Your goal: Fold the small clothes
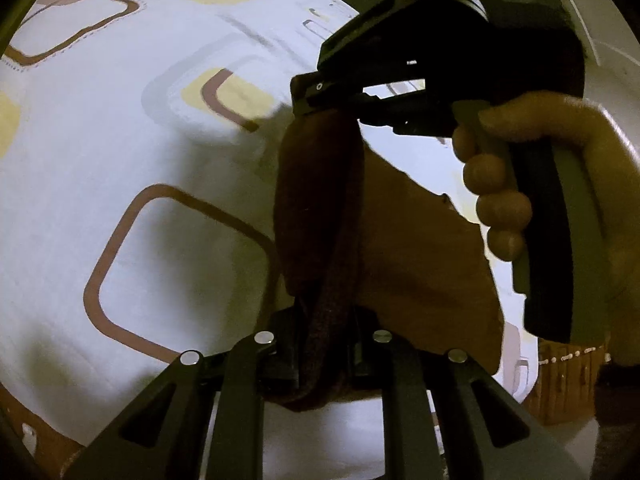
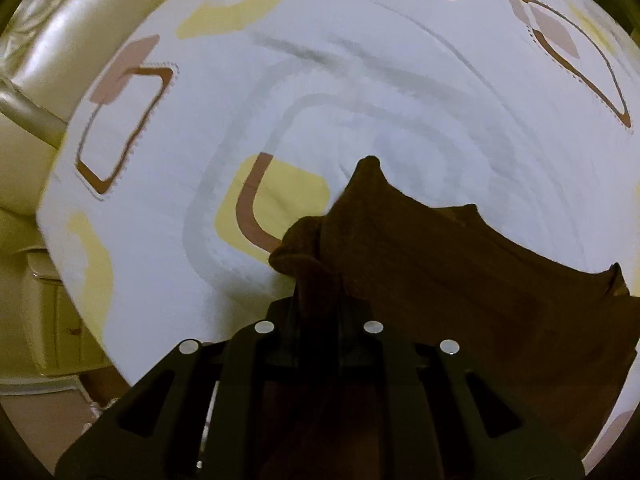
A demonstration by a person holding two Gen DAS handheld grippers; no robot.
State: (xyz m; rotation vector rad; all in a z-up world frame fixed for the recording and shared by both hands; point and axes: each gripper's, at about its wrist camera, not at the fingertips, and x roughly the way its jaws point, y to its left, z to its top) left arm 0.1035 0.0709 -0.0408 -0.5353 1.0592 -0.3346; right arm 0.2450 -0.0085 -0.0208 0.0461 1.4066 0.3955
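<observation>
Our left gripper (image 1: 324, 354) is clamped on the thick ribbed hem of a small brown garment (image 1: 420, 248), which bunches between its jaws at the bottom of the left wrist view. Our right gripper (image 1: 320, 100) is likewise pinched shut on the same hem further along; in the right wrist view the cloth is gathered into its closed jaws (image 2: 318, 320), and the rest of the garment (image 2: 460, 264) spills away to the right of them.

The relation that matters for the coming move is this: the hem runs as a dark band from the left gripper up to the right gripper, and that band is the garment's long axis between us. The body of the cloth hangs to the right of that line in the left wrist view, below the person's hand (image 1: 560, 184) that grips the right tool. Both grippers sit directly on the garment, so neither is nearer than the other; each holds one end of the held edge.

Beyond the garment lies the bedsheet (image 1: 140, 160), white with brown and yellow rounded squares. The cloth appears lifted off the bedsheet near the grippers; whether its far corners still touch we cannot tell. We judge the next move to be carrying the held edge across to make a fold.

Farthest off, past the bedsheet's left edge in the right wrist view, stands a cream padded sofa (image 2: 60, 40).
</observation>
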